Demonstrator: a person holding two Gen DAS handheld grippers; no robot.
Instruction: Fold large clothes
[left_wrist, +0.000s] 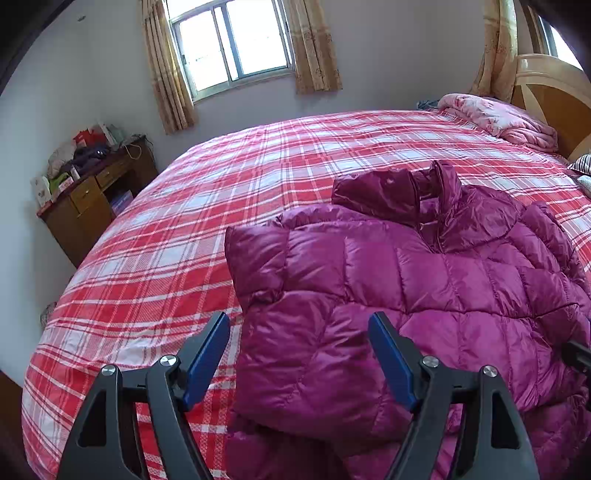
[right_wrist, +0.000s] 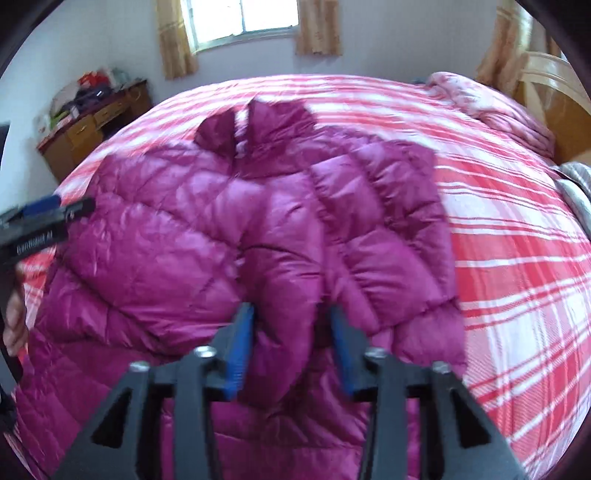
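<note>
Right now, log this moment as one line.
left gripper: open over jacket | right gripper: shut on jacket fold | bed: jacket partly folded

Pale walls (left_wrist: 92, 92). Bright window (left_wrist: 229, 40) with tan curtains (left_wrist: 168, 74) drawn aside. Big bed (left_wrist: 258, 155) under red plaid cover, wooden headboard (left_wrist: 554, 92) at far right, pink quilt (left_wrist: 495, 114) bunched beside it. Brown drawer cabinet (left_wrist: 92, 199) by left wall, top cluttered.

Glossy quilted jacket (left_wrist: 424, 280); seemingly soft cotton bedspread (left_wrist: 184, 221).
</note>
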